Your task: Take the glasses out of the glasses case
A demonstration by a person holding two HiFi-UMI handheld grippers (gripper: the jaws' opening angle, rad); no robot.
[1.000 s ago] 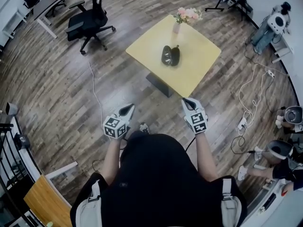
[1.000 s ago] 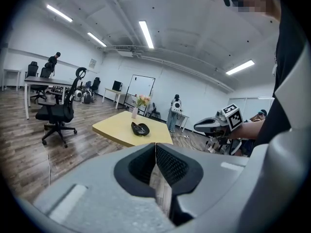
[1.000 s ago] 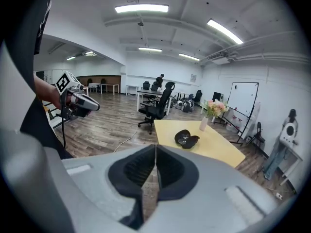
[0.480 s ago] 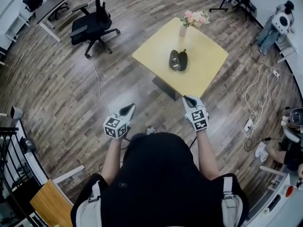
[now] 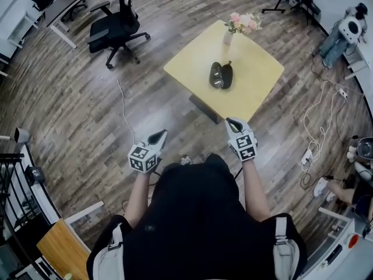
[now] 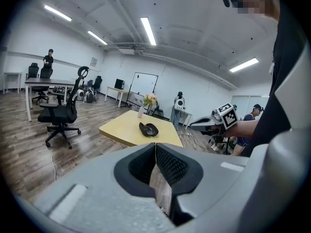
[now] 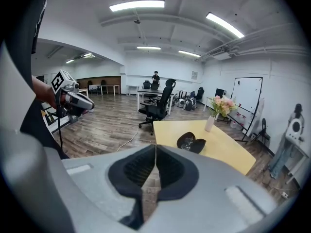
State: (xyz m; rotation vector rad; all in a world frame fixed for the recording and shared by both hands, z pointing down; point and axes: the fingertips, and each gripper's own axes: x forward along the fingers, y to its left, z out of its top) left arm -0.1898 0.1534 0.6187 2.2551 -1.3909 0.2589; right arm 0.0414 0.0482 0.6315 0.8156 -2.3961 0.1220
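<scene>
A dark glasses case [image 5: 221, 75] lies open on the yellow table [image 5: 256, 74], well ahead of both grippers. Something pale glints in one half of the glasses case [image 7: 191, 142]; I cannot make out the glasses clearly. My left gripper [image 5: 158, 135] and right gripper [image 5: 232, 122] are held in front of the person's body over the wooden floor, short of the table's near corner. Both are shut with nothing between the jaws. From the left gripper [image 6: 155, 144] I see the case [image 6: 148, 128] far off. The right gripper [image 7: 155, 147] points toward the table too.
A vase of pink flowers [image 5: 240, 24] stands at the table's far edge. A black office chair [image 5: 116, 31] stands to the left, with a cable [image 5: 123, 112] on the floor. Cables and equipment [image 5: 315, 139] lie at the right. Desks and a distant person [image 7: 155, 76] are in the background.
The table and case have shifted slightly right in the head view as the person moves. Both grippers keep their pose and stay shut.
</scene>
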